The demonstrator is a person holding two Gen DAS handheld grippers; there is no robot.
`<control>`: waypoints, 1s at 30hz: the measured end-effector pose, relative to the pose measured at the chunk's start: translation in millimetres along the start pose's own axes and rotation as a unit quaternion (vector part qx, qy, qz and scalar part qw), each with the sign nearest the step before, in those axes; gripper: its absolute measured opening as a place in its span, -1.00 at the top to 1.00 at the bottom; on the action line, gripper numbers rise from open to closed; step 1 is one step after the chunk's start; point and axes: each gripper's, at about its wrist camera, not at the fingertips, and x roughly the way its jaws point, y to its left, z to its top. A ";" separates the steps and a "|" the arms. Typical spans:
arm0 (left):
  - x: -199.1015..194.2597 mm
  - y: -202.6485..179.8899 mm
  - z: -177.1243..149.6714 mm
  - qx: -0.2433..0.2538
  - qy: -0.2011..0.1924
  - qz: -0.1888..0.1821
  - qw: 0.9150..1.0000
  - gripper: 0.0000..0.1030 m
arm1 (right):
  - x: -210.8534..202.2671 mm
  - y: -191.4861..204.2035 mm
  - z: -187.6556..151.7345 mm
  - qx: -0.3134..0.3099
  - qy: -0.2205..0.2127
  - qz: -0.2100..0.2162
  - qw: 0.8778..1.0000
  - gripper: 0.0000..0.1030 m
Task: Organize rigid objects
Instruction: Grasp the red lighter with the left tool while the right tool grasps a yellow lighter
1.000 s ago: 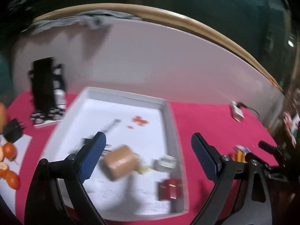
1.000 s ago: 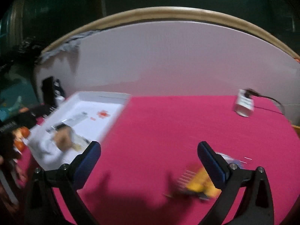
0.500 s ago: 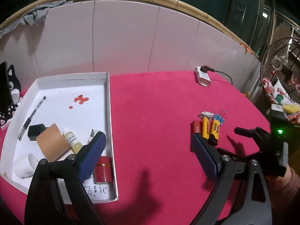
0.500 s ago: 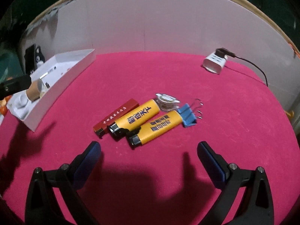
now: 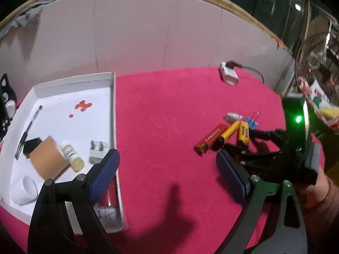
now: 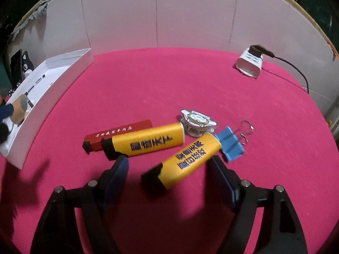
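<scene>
Pink felt tabletop point(image 6: 190, 80) backed by white panels. Right gripper point(image 6: 168, 169) is spread, its pads flanking the nearer yellow lighter point(image 6: 186, 158) without visible contact. Second yellow lighter point(image 6: 146, 142), red lighter point(image 6: 118, 135), cartoon clip point(image 6: 198, 121) and blue binder clip point(image 6: 231, 144) lie just beside it. Left gripper point(image 5: 167, 173) is spread, holding nothing, beside the white tray point(image 5: 113, 114).

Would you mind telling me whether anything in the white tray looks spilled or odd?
Yes: red splotches stain the floor of the white tray near its far end, like spilled ink or paint. The small bottle nearby lies on its side.
</scene>
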 end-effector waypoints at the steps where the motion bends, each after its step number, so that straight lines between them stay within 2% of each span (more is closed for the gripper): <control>1: 6.0 -2.5 1.1 0.006 0.008 0.002 1.000 -0.80 | -0.6 -2.7 -0.5 0.003 -0.001 0.004 1.000 -0.53; 2: 11.7 -5.1 2.5 0.012 0.016 0.001 1.000 -0.80 | 1.4 -8.2 0.8 0.003 -0.002 0.006 1.000 -0.50; 3: 17.1 -7.9 4.2 0.021 0.022 -0.002 1.000 -0.80 | -1.2 -11.8 -2.0 0.003 -0.004 0.004 1.000 -0.29; 4: 23.8 -11.4 6.4 0.033 0.028 -0.004 0.999 -0.80 | -4.6 -15.2 -4.7 0.003 -0.006 0.002 1.000 -0.16; 5: 31.0 -15.0 8.6 0.047 0.035 -0.003 0.998 -0.80 | -8.4 -19.7 -7.5 0.006 -0.010 0.005 1.000 0.12; 6: 37.8 -17.6 10.8 0.056 0.041 0.002 0.998 -0.80 | -14.1 -28.4 -13.6 0.012 -0.012 0.007 1.000 0.28; 9: 59.2 -23.8 19.7 0.073 0.058 0.015 0.996 -0.80 | -28.3 -49.6 -30.1 0.033 -0.014 0.013 0.999 0.49; 12: 78.7 -33.1 24.7 0.095 0.080 0.012 0.992 -0.80 | -41.6 -69.6 -45.8 0.054 -0.010 0.014 0.998 0.51; 16: 91.6 -59.0 20.2 0.162 0.092 -0.008 0.982 -0.79 | -46.5 -81.9 -50.7 0.083 -0.018 0.050 0.995 0.48; 17: 94.4 -64.4 18.7 0.175 0.093 -0.006 0.980 -0.76 | -46.0 -82.9 -49.8 0.086 -0.019 0.055 0.995 0.48; 18: 98.3 -68.3 17.6 0.186 0.097 -0.004 0.978 -0.59 | -44.8 -82.3 -47.7 0.085 -0.019 0.057 0.995 0.48; 22: 105.7 -73.8 20.9 0.196 0.103 -0.023 0.975 -0.23 | -36.2 -63.9 -33.0 0.032 -0.016 0.053 0.998 0.48; 27: 110.9 -86.3 24.4 0.219 0.100 -0.023 0.970 -0.19 | -16.5 -45.4 -14.3 -0.014 -0.005 0.032 0.999 0.45; 30: 112.4 -91.9 25.0 0.229 0.098 -0.021 0.968 -0.18 | -11.1 -43.4 -8.8 -0.006 -0.013 0.017 1.000 0.45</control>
